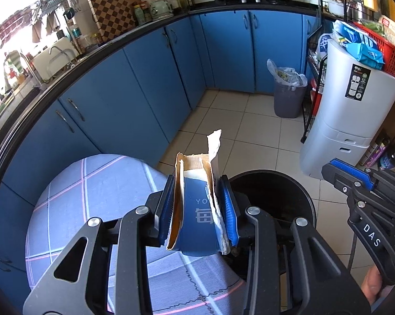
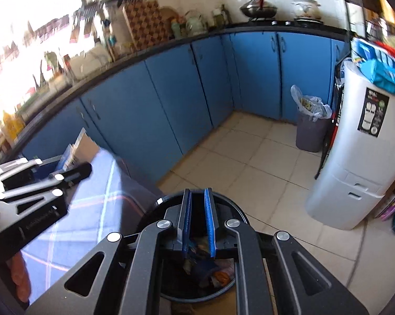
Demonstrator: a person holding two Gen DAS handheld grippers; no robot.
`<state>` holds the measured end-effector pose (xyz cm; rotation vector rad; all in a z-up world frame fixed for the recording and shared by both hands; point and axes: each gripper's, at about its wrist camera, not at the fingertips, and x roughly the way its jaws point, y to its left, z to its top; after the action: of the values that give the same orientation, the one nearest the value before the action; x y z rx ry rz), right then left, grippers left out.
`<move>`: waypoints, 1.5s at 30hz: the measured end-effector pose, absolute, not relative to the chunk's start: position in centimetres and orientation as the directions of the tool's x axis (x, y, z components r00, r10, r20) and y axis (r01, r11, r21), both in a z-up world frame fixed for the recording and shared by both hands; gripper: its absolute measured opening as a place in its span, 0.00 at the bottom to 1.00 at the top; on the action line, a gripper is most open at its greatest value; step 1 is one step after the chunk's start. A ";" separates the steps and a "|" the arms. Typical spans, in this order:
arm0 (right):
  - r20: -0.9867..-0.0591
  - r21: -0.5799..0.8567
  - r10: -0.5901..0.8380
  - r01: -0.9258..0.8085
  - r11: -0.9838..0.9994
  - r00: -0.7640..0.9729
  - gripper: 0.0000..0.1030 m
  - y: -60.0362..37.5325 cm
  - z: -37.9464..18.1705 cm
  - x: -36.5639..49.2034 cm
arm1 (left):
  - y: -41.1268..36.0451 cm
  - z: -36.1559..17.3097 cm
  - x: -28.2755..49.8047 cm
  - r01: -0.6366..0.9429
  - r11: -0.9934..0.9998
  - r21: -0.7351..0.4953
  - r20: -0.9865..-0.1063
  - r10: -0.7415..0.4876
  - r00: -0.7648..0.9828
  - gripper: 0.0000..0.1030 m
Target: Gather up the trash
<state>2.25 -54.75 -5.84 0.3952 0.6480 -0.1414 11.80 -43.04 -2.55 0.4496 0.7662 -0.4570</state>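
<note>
My left gripper (image 1: pixel 197 204) is shut on a torn blue cardboard box (image 1: pixel 197 223) with brown inner flaps, held upright above the edge of the plaid-covered table (image 1: pixel 92 197) next to the black round trash bin (image 1: pixel 270 191). In the right wrist view the box (image 2: pixel 76 149) and the left gripper (image 2: pixel 66 173) show at the left. My right gripper (image 2: pixel 198 197) is open by a narrow gap and empty, right above the black bin (image 2: pixel 197 275), which holds several pieces of trash. The right gripper also shows in the left wrist view (image 1: pixel 354 178) at the right.
Blue kitchen cabinets (image 1: pixel 158 78) run along the left and back. A grey bin with a plastic liner (image 1: pixel 288 92) stands in the far corner. A white tall appliance (image 1: pixel 349 110) with a red basket on top stands at the right. Beige tiled floor (image 1: pixel 236 126) lies between.
</note>
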 end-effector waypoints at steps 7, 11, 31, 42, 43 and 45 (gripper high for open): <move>-0.678 0.315 -0.019 0.314 0.896 0.735 0.11 -55.9 -8.2 2.1 | -44.6 -3.3 11.5 0.563 0.796 0.221 -0.747 -0.233 0.622 0.35; -0.710 0.282 -0.041 0.338 0.898 0.703 0.11 -56.1 -9.1 1.9 | -45.5 -3.8 11.8 0.576 0.793 0.198 -0.763 -0.244 0.598 0.35; -0.701 0.208 -0.116 0.358 0.910 0.703 0.86 -56.4 -10.1 0.9 | -49.1 -5.6 13.1 0.598 0.786 0.156 -0.806 -0.248 0.537 0.65; -0.702 0.213 -0.112 0.358 0.909 0.703 0.86 -56.4 -10.3 1.1 | -49.4 -5.7 12.5 0.611 0.764 0.207 -0.788 -0.240 0.567 0.73; -0.703 0.210 -0.116 0.360 0.909 0.702 0.86 -56.4 -10.3 1.1 | -49.4 -5.8 12.5 0.611 0.764 0.206 -0.789 -0.240 0.565 0.73; -0.705 0.203 -0.122 0.364 0.909 0.699 0.86 -56.3 -10.4 1.2 | -49.3 -5.9 12.5 0.611 0.764 0.207 -0.790 -0.238 0.565 0.73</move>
<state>1.21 -56.27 -10.36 0.3426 0.7521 -0.2766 12.53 -49.32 -5.86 0.4978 0.8296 -0.5239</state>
